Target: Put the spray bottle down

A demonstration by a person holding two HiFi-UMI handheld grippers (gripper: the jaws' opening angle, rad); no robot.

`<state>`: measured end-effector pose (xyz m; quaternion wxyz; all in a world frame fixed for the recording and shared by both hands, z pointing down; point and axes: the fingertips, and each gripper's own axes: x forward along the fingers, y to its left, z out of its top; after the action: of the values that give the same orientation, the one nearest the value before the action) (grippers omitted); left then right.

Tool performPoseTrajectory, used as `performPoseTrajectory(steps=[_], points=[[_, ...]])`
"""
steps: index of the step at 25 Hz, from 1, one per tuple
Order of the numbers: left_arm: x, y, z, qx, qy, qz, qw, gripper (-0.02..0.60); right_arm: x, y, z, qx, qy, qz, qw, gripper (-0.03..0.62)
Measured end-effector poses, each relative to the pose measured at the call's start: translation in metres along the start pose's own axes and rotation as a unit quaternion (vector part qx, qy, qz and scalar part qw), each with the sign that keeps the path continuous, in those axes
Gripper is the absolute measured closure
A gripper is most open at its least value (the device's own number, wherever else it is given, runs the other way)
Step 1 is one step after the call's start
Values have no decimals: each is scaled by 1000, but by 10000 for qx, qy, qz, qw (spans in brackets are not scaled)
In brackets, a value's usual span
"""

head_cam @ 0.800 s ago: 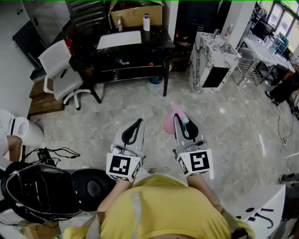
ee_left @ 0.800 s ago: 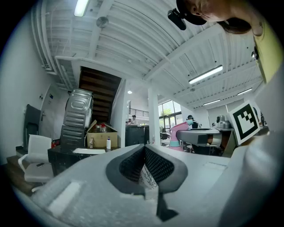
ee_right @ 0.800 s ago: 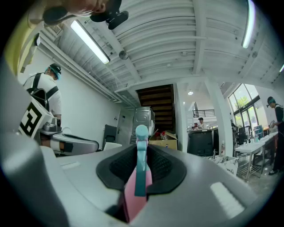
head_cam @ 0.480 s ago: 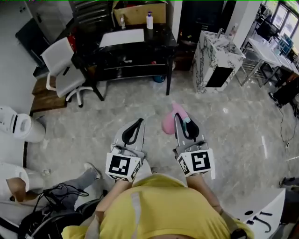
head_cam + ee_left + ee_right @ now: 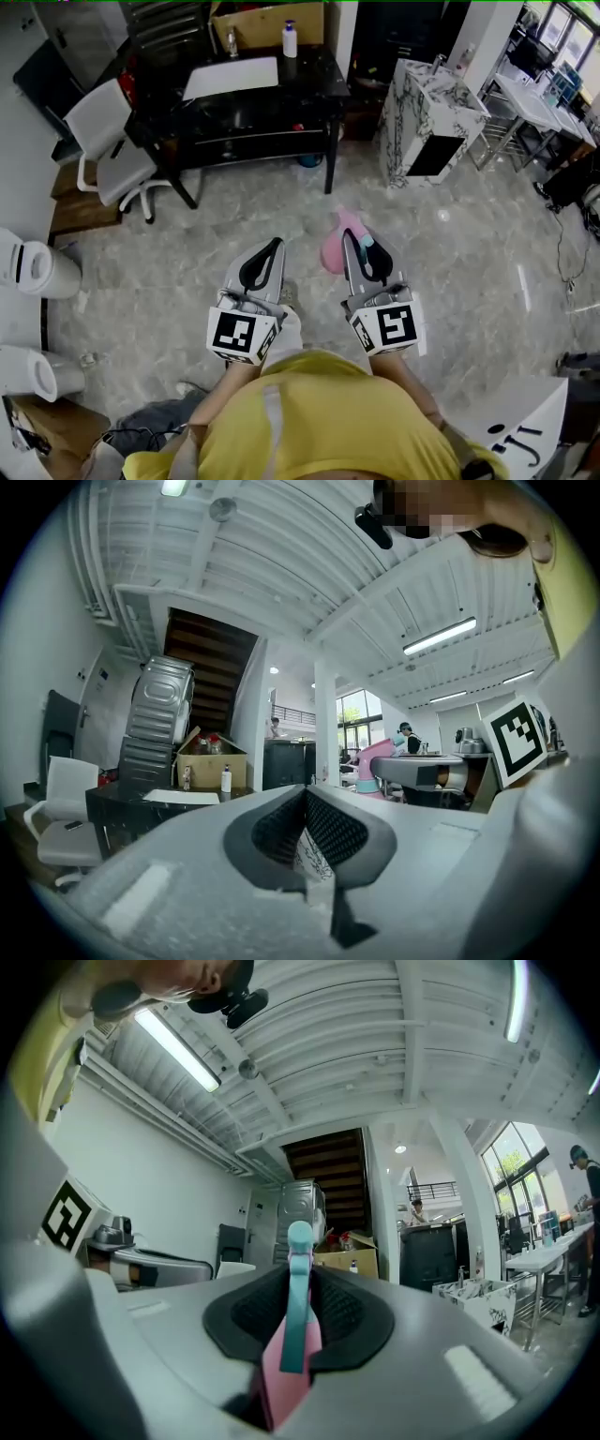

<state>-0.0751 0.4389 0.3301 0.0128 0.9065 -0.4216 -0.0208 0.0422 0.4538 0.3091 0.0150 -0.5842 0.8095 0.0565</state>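
Note:
My right gripper (image 5: 350,236) is shut on a pink spray bottle (image 5: 334,247) with a teal head; the bottle hangs at its left side over the marble floor. In the right gripper view the teal trigger and pink neck of the spray bottle (image 5: 292,1321) stand pinched between the dark pads. My left gripper (image 5: 275,246) sits level beside it at the left, jaws shut with nothing between them; in the left gripper view its pads (image 5: 309,825) meet. The pink bottle (image 5: 372,765) shows there at the right.
A black table (image 5: 309,84) with a white sheet (image 5: 232,77) and small bottles stands ahead. A white chair (image 5: 103,141) is at its left, a marble-patterned cabinet (image 5: 427,117) at its right. White appliances (image 5: 33,267) line the left edge. A cardboard box (image 5: 262,23) sits behind the table.
The view has slid over the floor: the black case and cables at lower left have gone out of view. Both grippers keep the same pose, the bottle still held.

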Motion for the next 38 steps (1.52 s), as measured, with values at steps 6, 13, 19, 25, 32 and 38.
performPoseTrajectory(steps=[6,13,19,25,32,38], points=[[65,51,4,-20,-91,-97,9999,580,75,-29,-6,-91,19,-73,9999,530],[148,125,13,18,-118,-175,9998,580,179,-60,-12,-166,-20,-111,9998,530],[202,179,7,4,-141,-300,9995,580,255,-75,-24,-179,-51,-170,9997,530],[228,202,-2,-93,-99,-501,9987,579,286,-83,-36,-184,55,-322,9993,530],[234,218,-11,-310,-70,-547,9980,580,304,-84,-40,-242,167,-326,9990,530],[254,231,-10,-328,-146,-538,9979,580,330,-95,-41,-304,75,-255,9992,530]])
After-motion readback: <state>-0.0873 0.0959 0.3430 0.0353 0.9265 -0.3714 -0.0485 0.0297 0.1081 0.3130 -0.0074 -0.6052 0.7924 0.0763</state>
